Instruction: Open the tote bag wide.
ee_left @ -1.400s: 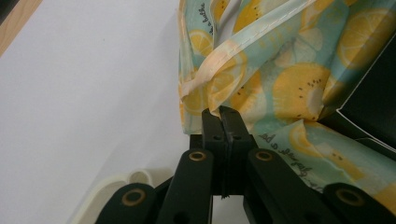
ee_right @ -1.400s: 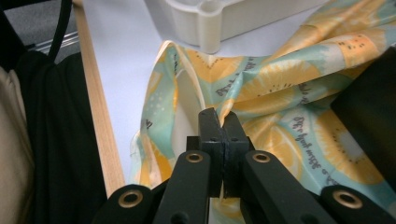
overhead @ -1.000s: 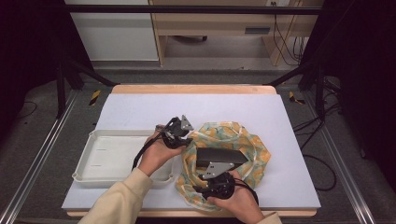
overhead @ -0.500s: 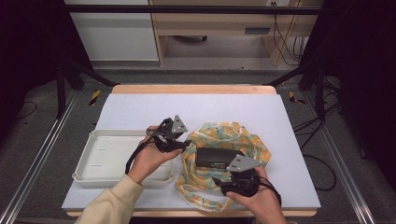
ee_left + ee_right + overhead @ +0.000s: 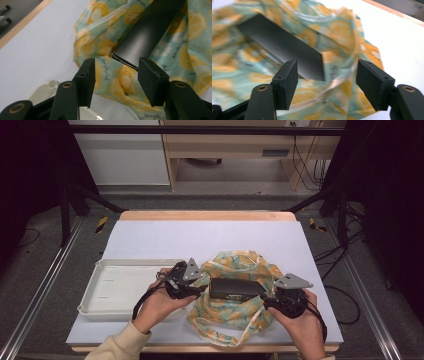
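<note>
Black box lies on lemon-print cloth bag, mid-bench. My left claw spread at box's near end, right claw spread at opposite end, I judge bracketing for two-sided squeeze. White tray left.

On the table lie one white tray, one lemon-print cloth bag and one black box. Two hand-held grippers, the left gripper and the right gripper, flank the box.
</note>
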`<state>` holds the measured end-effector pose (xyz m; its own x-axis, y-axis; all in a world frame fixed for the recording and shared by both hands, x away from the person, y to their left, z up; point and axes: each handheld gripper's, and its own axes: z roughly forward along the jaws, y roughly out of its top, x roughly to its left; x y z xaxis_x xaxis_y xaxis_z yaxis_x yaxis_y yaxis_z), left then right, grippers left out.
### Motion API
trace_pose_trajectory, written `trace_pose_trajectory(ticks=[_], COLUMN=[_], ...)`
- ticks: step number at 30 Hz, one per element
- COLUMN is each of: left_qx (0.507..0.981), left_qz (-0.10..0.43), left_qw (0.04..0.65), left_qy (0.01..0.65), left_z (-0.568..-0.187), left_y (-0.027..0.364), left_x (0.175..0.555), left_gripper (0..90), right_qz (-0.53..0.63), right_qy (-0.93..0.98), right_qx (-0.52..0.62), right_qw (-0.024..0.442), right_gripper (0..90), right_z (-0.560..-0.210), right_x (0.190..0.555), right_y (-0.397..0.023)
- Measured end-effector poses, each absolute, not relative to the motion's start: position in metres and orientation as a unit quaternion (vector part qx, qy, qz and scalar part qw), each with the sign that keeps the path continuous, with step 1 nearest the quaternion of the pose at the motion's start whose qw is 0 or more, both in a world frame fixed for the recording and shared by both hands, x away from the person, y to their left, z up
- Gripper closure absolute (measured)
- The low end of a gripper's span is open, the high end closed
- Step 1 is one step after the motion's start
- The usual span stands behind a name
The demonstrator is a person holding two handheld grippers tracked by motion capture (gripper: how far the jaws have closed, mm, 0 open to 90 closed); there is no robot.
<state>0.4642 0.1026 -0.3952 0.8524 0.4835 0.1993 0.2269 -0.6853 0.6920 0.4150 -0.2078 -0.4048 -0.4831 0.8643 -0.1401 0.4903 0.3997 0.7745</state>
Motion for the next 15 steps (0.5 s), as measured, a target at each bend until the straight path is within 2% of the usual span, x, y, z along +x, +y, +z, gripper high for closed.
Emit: trace_pose_trajectory(ticks=[3,6,8,10,14,15], left_qx=[0.903,0.905,0.906,0.908,0.912,0.912], left_qz=[0.182,0.177,0.175,0.162,0.149,0.136], left_qw=[0.343,0.345,0.344,0.349,0.35,0.355], left_qy=[0.185,0.176,0.172,0.164,0.155,0.151], left_z=[-0.397,-0.398,-0.398,-0.401,-0.404,-0.407], left_y=[0.097,0.09,0.088,0.081,0.072,0.067], left_x=[0.457,0.453,0.451,0.448,0.444,0.441], left_gripper=[49.4,49.9,50.2,50.0,48.5,48.0], right_qz=[0.325,0.319,0.314,0.312,0.315,0.319], right_qy=[0.791,0.792,0.794,0.795,0.796,0.796], right_qx=[0.44,0.445,0.444,0.446,0.443,0.439], right_qw=[0.276,0.27,0.27,0.267,0.266,0.266], right_gripper=[33.4,43.5,54.9,58.5,55.9,50.7], right_z=[-0.409,-0.413,-0.414,-0.415,-0.414,-0.412], right_x=[0.422,0.426,0.427,0.426,0.426,0.427], right_y=[-0.21,-0.212,-0.214,-0.215,-0.215,-0.214])
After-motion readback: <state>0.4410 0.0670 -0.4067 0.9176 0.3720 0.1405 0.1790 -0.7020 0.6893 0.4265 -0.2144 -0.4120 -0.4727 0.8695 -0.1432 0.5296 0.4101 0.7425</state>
